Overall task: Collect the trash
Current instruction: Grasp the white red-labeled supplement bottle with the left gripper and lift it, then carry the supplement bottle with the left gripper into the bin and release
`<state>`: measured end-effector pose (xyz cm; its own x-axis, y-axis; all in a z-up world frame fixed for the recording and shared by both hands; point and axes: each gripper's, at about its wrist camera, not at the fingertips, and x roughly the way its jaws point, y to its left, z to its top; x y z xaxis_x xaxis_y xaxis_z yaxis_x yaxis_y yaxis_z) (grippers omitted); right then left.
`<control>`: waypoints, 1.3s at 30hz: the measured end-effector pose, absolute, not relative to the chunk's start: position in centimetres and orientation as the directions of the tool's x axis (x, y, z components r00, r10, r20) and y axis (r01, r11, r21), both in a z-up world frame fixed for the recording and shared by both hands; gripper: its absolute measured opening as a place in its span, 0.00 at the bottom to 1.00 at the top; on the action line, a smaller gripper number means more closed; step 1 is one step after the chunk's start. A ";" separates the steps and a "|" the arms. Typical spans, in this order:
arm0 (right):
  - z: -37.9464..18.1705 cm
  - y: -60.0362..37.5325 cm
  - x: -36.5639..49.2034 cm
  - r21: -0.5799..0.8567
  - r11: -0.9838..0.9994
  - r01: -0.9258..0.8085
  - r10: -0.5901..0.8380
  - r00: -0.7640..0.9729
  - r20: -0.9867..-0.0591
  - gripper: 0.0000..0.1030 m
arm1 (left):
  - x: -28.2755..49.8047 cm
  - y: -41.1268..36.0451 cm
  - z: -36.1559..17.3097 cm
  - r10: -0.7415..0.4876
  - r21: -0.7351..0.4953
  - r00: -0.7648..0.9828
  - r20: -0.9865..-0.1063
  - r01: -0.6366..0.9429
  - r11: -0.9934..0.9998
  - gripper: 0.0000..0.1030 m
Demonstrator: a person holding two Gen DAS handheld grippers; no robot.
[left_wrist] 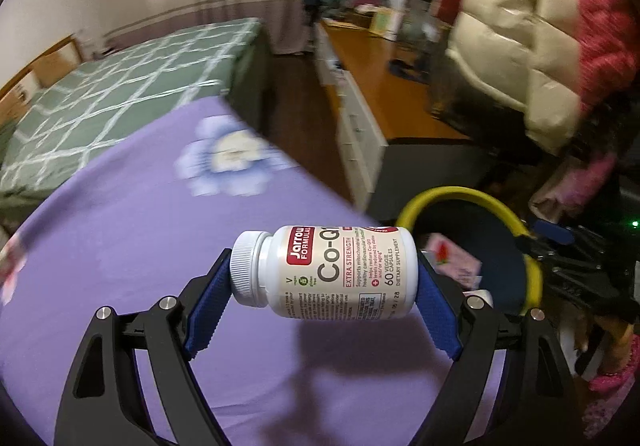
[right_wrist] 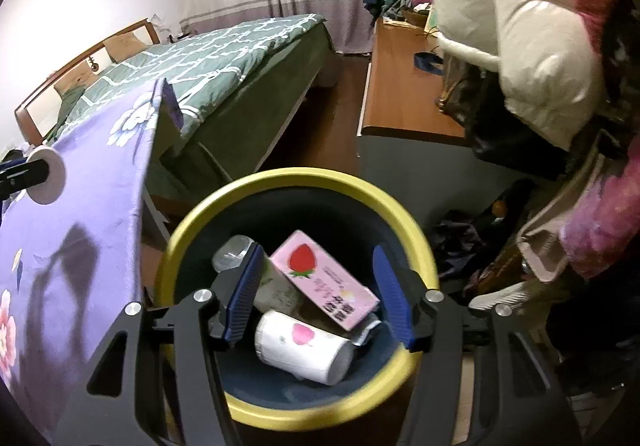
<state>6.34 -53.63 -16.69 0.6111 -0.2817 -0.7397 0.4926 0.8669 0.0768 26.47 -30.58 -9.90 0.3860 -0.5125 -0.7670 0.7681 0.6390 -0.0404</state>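
Above the purple flowered cloth [left_wrist: 120, 246] that covers the worktop, our left tool [left_wrist: 324, 286] holds a white supplement bottle [left_wrist: 332, 274] crosswise; one blue pad presses on its ribbed white cap, the other on its base, so the tool is clamped on the bottle end to end; the bottle hangs clear of the cloth, and its shadow falls on the purple below; to its right in the left wrist view stands the yellow-rimmed bin [left_wrist: 472, 198], just beyond the edge of the worktop; in the right wrist view we see the same bottle [right_wrist: 48, 176] end-on at the far left, over the cloth [right_wrist: 80, 206]; our right tool [right_wrist: 316, 294] hovers over the mouth of the bin [right_wrist: 296, 178] with its blue pads apart and nothing between them; inside the bin lie a pink carton with a strawberry picture [right_wrist: 324, 278], a white paper cup with a pink mark [right_wrist: 304, 346] on its side, and a clear plastic piece [right_wrist: 232, 252] near the left pad; behind the worktop stands a bed with a green checked cover [right_wrist: 208, 62], and a white puffy jacket [right_wrist: 520, 26] hangs at the upper right
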 end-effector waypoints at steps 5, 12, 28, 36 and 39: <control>-17.0 -55.0 3.8 0.072 0.850 0.521 -0.301 0.594 -0.746 0.53 | 23.8 -36.5 -10.9 -0.541 -0.061 0.308 -0.783 0.826 0.560 0.81; -17.1 -57.1 0.8 0.091 0.816 0.571 -0.327 0.584 -0.743 0.53 | 20.2 -44.5 -14.2 -0.500 -0.052 0.215 -0.839 0.883 0.467 0.81; -17.0 -57.4 -0.5 0.107 0.807 0.580 -0.324 0.587 -0.742 0.58 | 18.6 -46.1 -15.0 -0.471 -0.008 0.253 -0.845 0.875 0.485 0.94; -15.9 -54.0 0.1 0.120 0.857 0.501 -0.265 0.628 -0.732 0.60 | 16.9 -36.3 -10.3 -0.504 0.028 0.422 -0.754 0.786 0.617 0.95; -15.0 -52.2 0.4 0.105 0.882 0.459 -0.252 0.649 -0.718 0.64 | 16.3 -31.2 -9.0 -0.503 -0.007 0.487 -0.714 0.714 0.700 0.95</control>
<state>0.38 -52.17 -15.01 0.6486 -0.2521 -0.7182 0.4587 0.8824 0.1045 16.33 -31.25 -9.00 0.4867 -0.5032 -0.7141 0.7136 0.7005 -0.0072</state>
